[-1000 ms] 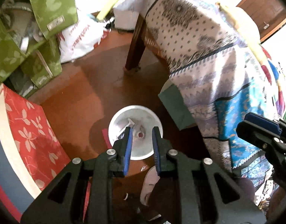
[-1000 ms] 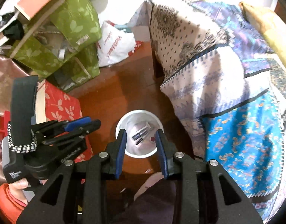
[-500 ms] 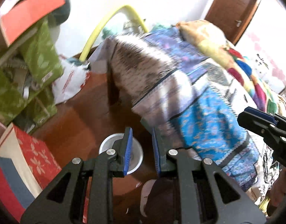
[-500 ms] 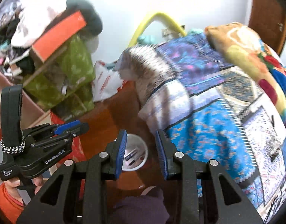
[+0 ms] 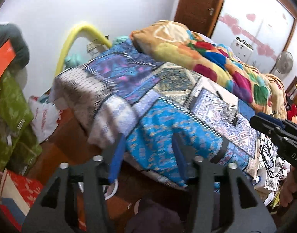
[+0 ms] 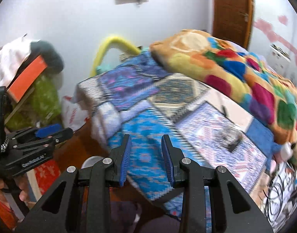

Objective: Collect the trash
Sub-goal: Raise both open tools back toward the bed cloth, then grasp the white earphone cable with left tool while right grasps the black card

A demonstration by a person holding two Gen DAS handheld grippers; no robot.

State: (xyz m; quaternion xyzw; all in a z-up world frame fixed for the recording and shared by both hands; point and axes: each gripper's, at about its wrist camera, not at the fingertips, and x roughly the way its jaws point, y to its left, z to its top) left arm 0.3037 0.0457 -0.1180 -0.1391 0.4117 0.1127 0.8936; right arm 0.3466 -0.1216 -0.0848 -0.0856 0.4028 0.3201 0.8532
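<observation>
White bin (image 5: 113, 191) rim in left view, left gripper (image 5: 147, 155) opening

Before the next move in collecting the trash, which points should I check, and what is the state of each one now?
1. Left gripper empty: ok, jaws opening, nothing between them.
2. Right gripper empty: ok, jaws apart, nothing held.
3. White bin in view: not ok, only its rim shows behind the fingers.
4. Next trash piece identified: cannot tell; small dark items lie on the patchwork bedspread, blurred.
5. Grippers apart from each other: ok.
6. Picture sharp enough: not ok, motion blur.
</observation>
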